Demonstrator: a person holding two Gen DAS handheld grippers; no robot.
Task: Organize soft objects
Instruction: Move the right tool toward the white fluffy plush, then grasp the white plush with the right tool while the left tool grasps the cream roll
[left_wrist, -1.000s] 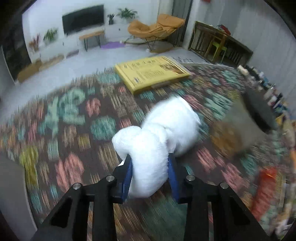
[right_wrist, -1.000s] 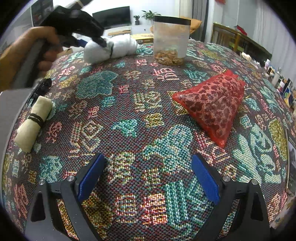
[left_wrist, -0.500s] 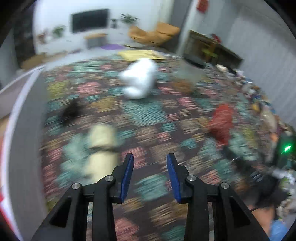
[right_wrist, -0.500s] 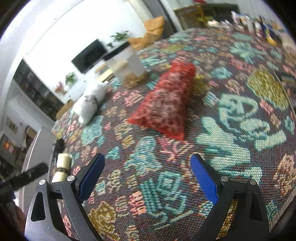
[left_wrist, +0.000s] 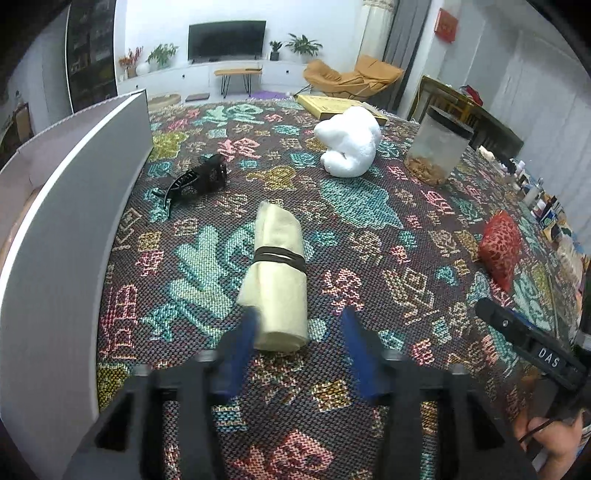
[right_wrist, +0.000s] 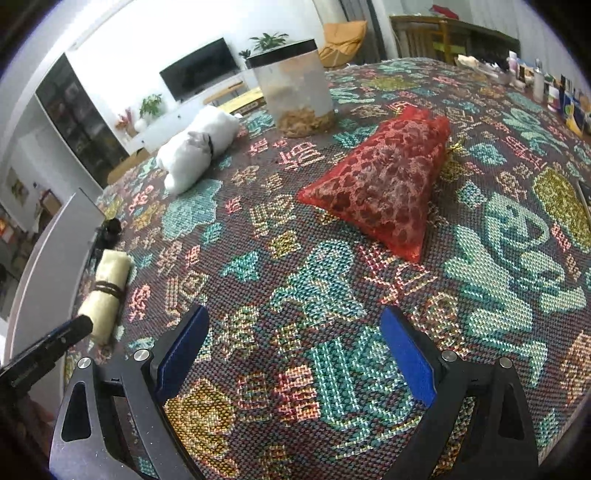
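Observation:
A cream cloth roll bound with a dark band lies on the patterned tablecloth, its near end between the blue pads of my left gripper. The jaws are opening and blurred, and the pads do not press on the roll. A white rolled towel rests farther back beside a clear jar. My right gripper stands open over bare cloth, nothing between its fingers. A red mesh bag lies just beyond it. The right wrist view also shows the white towel and the cream roll at left.
A tall white box wall runs along the left edge. A black hair clip lies near it. A yellow flat box sits at the far edge. Small bottles and clutter line the right side. A hand holds the right gripper.
My left gripper let go of the white towel at the far side, drew back over the table to the cream roll, and its jaws widened. The right gripper rolled, with the red bag now ahead.

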